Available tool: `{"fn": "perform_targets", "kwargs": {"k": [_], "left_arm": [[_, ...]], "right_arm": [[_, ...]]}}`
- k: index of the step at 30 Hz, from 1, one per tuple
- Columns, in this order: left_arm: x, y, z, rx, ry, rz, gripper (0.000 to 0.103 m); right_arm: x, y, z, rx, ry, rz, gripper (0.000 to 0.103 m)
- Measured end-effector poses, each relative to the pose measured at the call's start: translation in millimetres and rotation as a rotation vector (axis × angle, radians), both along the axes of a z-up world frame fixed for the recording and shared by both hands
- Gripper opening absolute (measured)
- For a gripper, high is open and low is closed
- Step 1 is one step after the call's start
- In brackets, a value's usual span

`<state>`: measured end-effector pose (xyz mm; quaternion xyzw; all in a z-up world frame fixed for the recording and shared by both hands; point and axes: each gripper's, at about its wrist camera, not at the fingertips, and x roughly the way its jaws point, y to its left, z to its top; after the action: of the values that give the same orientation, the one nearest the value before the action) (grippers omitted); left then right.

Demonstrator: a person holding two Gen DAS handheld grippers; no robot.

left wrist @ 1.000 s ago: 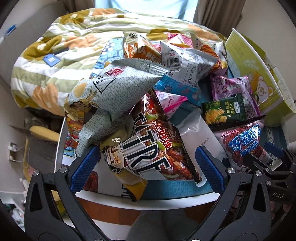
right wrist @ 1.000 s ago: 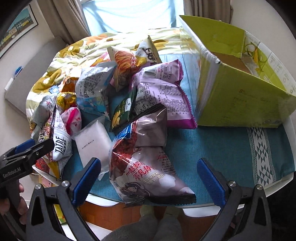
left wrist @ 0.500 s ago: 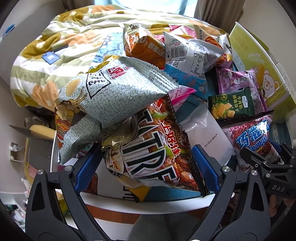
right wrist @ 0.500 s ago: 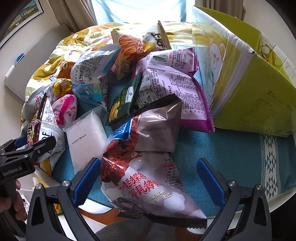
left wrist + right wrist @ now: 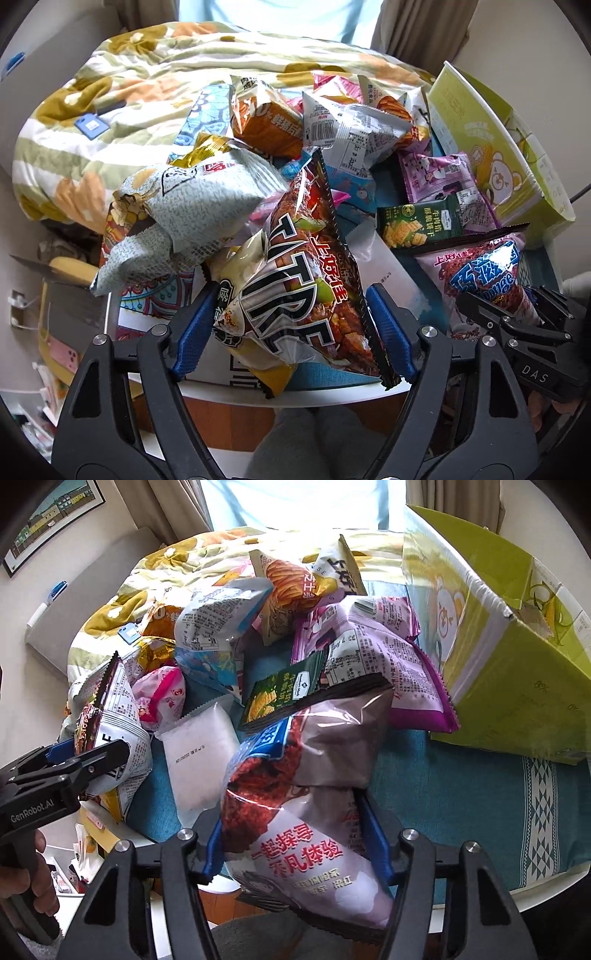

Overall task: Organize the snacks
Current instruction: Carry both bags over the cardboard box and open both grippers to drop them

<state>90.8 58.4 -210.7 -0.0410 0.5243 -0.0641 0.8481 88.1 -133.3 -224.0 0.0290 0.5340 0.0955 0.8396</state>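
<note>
A dark red chip bag (image 5: 306, 295) with big white letters stands tilted between the blue pads of my left gripper (image 5: 293, 332). The jaws are closing and both pads press its sides. My right gripper (image 5: 293, 834) is closing as well, its pads squeezing a mauve and red snack bag (image 5: 306, 782) at the table's near edge. That bag also shows in the left wrist view (image 5: 487, 273), with the right gripper (image 5: 517, 325) on it. The left gripper (image 5: 74, 760) appears at the left of the right wrist view, a hand on its handle.
An open green carton (image 5: 517, 686) stands at the right on the teal tablecloth (image 5: 461, 794). Several snack bags are piled behind: a pale patterned bag (image 5: 192, 206), a white pouch (image 5: 199, 760), a green cracker packet (image 5: 284, 690), a purple bag (image 5: 373, 657). A floral quilt (image 5: 129, 92) lies beyond.
Both grippers' jaws have come in from wide open onto their bags. The dark red bag is squeezed narrower and stands more upright; the mauve bag is pinched at its lower part.
</note>
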Motion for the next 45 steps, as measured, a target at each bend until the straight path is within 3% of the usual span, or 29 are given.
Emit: {"fn": "perform_targets", "kwargs": {"k": [7, 17, 29, 37, 45], "left_arm": [[-8, -13, 31, -0.021, -0.050, -0.044, 0.077], [-1, -53, 87, -0.083, -0.152, -0.120, 0.077], [63, -149, 153, -0.147, -0.274, -0.122, 0.077], [135, -244, 154, -0.134, -0.275, -0.120, 0.077], [215, -316, 117, -0.084, -0.176, -0.161, 0.078]], "right_arm": [[-16, -5, 25, 0.002, -0.052, -0.006, 0.058], [-23, -22, 85, -0.011, -0.162, -0.070, 0.058], [22, -110, 160, 0.008, -0.317, -0.113, 0.058], [81, -199, 179, 0.003, -0.338, -0.138, 0.058], [131, -261, 162, -0.056, -0.279, -0.150, 0.058]]}}
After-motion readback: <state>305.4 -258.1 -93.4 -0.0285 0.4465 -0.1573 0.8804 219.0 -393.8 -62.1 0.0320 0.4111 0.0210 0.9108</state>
